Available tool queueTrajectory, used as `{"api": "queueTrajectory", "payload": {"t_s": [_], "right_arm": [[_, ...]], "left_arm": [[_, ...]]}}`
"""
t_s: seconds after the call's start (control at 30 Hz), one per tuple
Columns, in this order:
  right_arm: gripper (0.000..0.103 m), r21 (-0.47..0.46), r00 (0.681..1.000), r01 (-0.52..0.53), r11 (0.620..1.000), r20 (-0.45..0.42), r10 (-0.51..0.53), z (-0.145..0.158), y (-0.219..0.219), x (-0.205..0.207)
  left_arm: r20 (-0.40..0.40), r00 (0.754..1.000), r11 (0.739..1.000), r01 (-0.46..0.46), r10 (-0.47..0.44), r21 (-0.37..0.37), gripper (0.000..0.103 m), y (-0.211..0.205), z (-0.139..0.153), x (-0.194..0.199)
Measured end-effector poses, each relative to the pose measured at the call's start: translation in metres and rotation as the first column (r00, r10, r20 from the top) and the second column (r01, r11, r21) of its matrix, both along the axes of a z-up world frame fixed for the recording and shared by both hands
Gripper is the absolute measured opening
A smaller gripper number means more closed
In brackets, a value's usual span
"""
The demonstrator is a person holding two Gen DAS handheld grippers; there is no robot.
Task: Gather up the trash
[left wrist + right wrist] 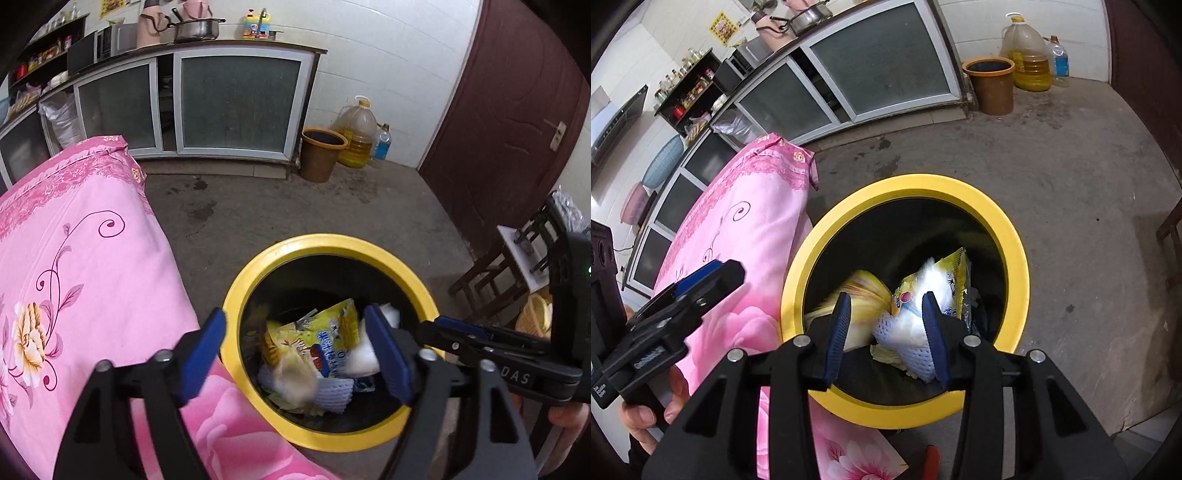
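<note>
The pink floral cloth (85, 280) covers the surface at the far left, and just beside it stands the yellow-rimmed bin (325, 245), its rim touching the cloth's edge. The left tongs (295, 354) hang above the bin's mouth with jaws wide and nothing between them; the blurred pale scrap (295, 380) under them looks to be falling among the trash already inside, a yellow snack wrapper (325, 343) and white foam netting (332, 397). Further right, the right tongs (886, 332) stand narrow above the same opening, their pads apart from the trash below and gripping nothing. To finish the drop well, I judge both tongs should stay centred inside the rim until everything has settled, then lift straight up so no fingertip catches the rim or tips the bin.
</note>
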State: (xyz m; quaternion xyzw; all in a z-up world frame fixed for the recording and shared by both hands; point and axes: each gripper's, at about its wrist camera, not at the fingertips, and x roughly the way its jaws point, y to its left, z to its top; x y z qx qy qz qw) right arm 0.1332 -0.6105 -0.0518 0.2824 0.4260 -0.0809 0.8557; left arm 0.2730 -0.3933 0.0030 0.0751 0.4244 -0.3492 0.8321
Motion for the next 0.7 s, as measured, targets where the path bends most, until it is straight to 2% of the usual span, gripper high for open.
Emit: {"api": "queueTrajectory", "payload": {"t_s": [0.07,0.13,0.33,0.4,0.47,0.57,0.7], "right_arm": [[0.039,-0.009,1.000,0.009,1.000,0.006,-0.009,0.005,0.001,-0.004],[0.039,-0.028,1.000,0.017,0.999,0.011,-0.017,0.010,0.004,-0.009],[0.039,-0.048,0.999,0.048,0.998,0.012,-0.048,0.016,0.010,-0.024],[0.049,-0.045,0.998,0.065,0.997,0.020,-0.064,0.019,0.012,-0.031],[0.084,-0.036,0.996,0.081,0.996,0.046,-0.079,0.024,0.013,-0.037],[0.092,-0.070,0.988,0.133,0.989,0.090,-0.126,0.035,0.017,-0.049],[0.095,-0.203,0.958,0.272,0.941,0.151,-0.244,0.054,0.024,-0.065]], "left_arm": [[0.023,0.999,1.000,-0.022,0.022,-0.009,0.089,0.006,0.007,-0.004],[0.032,0.999,0.999,-0.033,0.034,-0.023,0.092,0.012,0.012,-0.007],[0.040,0.995,0.995,-0.087,0.089,-0.050,0.095,0.036,0.026,-0.014],[0.038,0.994,0.993,-0.104,0.106,-0.060,0.095,0.046,0.030,-0.018],[0.041,0.991,0.990,-0.125,0.128,-0.069,0.095,0.056,0.034,-0.023],[0.053,0.984,0.982,-0.162,0.167,-0.093,0.095,0.074,0.040,-0.031],[0.091,0.967,0.965,-0.225,0.239,-0.138,0.095,0.106,0.051,-0.041]]}}
